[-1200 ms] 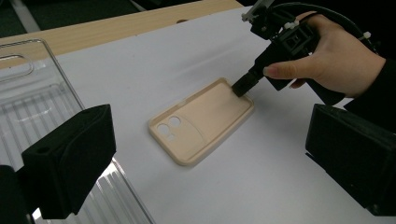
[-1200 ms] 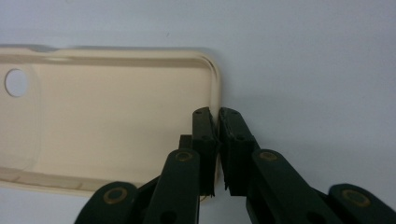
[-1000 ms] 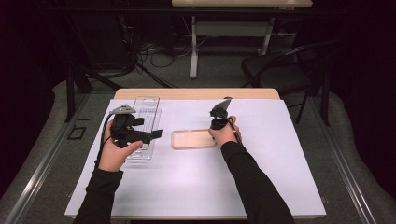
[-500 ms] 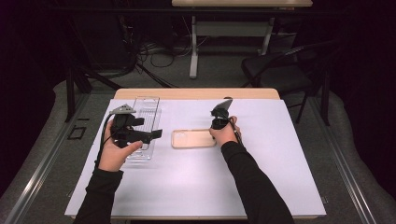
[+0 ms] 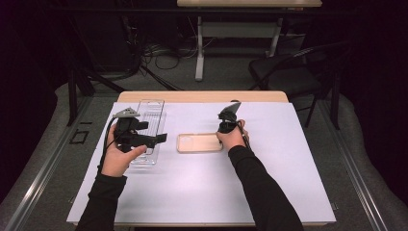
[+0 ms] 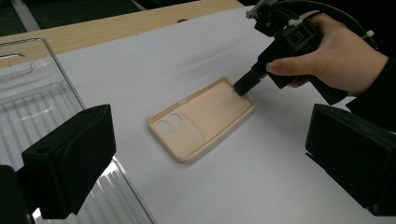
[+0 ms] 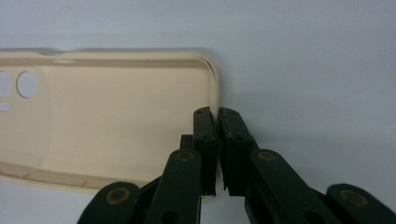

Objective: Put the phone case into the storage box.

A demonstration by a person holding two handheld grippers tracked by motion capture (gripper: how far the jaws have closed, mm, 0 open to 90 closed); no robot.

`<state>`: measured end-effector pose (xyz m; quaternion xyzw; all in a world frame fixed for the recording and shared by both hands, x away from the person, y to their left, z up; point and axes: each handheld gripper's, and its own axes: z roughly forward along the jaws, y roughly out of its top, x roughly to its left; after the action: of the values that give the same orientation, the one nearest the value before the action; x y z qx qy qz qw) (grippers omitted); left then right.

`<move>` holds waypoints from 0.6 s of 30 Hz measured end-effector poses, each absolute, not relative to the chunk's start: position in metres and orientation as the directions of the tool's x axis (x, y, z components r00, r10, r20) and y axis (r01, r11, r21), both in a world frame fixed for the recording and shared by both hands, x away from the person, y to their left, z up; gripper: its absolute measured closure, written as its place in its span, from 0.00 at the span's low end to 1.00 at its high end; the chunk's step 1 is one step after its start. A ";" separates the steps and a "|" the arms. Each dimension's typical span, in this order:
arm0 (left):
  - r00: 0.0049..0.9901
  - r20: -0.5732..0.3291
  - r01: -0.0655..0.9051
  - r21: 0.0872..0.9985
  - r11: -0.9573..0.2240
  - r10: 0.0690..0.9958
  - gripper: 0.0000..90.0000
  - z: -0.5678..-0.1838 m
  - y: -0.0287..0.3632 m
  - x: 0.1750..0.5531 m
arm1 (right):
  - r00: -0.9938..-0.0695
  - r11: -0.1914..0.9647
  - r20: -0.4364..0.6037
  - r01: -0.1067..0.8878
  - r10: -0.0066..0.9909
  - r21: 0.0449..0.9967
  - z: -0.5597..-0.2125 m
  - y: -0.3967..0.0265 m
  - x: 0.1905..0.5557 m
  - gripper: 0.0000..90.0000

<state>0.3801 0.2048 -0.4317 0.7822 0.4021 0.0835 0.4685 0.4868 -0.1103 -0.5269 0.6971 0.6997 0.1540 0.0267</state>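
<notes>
Beige soft-plastic phone case [image 5: 199,143] lies open side up mid-worktop [image 5: 288,192], just right of the clear ribbed plastic tray [image 5: 149,125]. Right tool [image 7: 218,116] is clamped on the case's short end wall. Left tool [image 6: 205,163] stands wide, holding nothing, over the tray's near edge.

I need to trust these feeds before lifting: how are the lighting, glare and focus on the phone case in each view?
High view: white table cover evenly lit, room behind dark, beige phone case small but clear. Left gripper view: case sharp, its own jaws close and soft, glare streaks on the clear tray. Right gripper view: right gripper shut on the case's end wall, case rim sharp, near linkage blurred.
</notes>
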 end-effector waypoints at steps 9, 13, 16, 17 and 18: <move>0.663 -0.246 0.551 0.800 -0.238 0.708 0.02 -0.432 0.205 0.380 | -0.025 -0.025 0.187 0.966 0.982 0.256 -0.523 -0.114 0.486 0.96; 0.663 -0.244 0.550 0.799 -0.241 0.708 0.02 -0.432 0.204 0.380 | -0.032 -0.017 0.190 0.967 0.981 0.255 -0.522 -0.117 0.486 0.96; 0.663 -0.243 0.550 0.799 -0.241 0.708 0.02 -0.432 0.204 0.380 | -0.024 -0.028 0.198 0.965 0.980 0.259 -0.522 -0.117 0.485 0.96; 0.661 -0.245 0.553 0.798 -0.239 0.710 0.02 -0.432 0.204 0.380 | -0.026 -0.027 0.199 0.966 0.980 0.258 -0.521 -0.118 0.485 0.96; 0.661 -0.245 0.553 0.798 -0.239 0.710 0.02 -0.432 0.204 0.380 | -0.027 -0.027 0.200 0.965 0.980 0.260 -0.521 -0.119 0.485 0.96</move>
<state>0.3800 0.2042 -0.4321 0.7825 0.4032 0.0840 0.4669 0.4851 -0.1186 -0.5209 0.6973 0.6972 0.1649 0.0217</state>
